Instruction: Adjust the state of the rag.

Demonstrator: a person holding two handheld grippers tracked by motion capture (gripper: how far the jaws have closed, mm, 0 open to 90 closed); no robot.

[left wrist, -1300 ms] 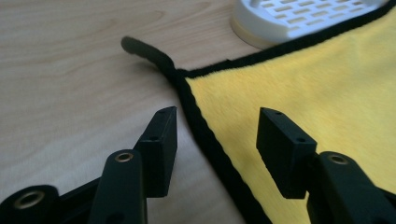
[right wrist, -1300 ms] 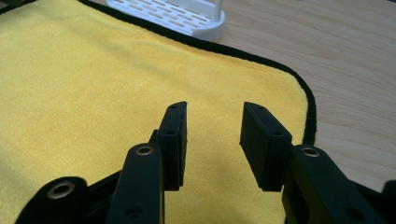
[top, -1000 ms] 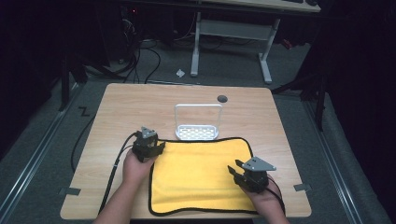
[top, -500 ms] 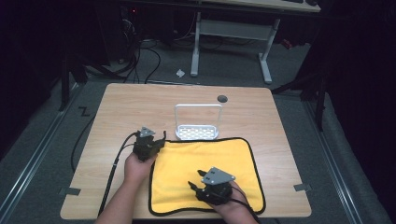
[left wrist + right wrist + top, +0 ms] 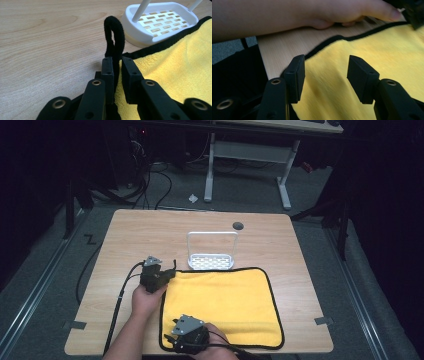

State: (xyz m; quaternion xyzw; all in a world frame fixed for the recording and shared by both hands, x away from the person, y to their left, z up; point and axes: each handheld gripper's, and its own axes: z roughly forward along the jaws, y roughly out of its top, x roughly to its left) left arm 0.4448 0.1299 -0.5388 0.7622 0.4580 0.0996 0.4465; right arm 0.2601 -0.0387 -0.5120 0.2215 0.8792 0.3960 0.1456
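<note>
Yellow cloth (image 5: 222, 307) lies flat on the wooden table (image 5: 150, 230), its far black-trimmed edge touching the white rack (image 5: 211, 255); bare tabletop stays open beyond and left of the cloth. Left gripper (image 5: 116, 67) pinches the cloth's far-left corner trim, jaws having just closed on it. Right gripper (image 5: 325, 75) hangs over the cloth's near-left corner, jaws spread, nothing between them.
</note>
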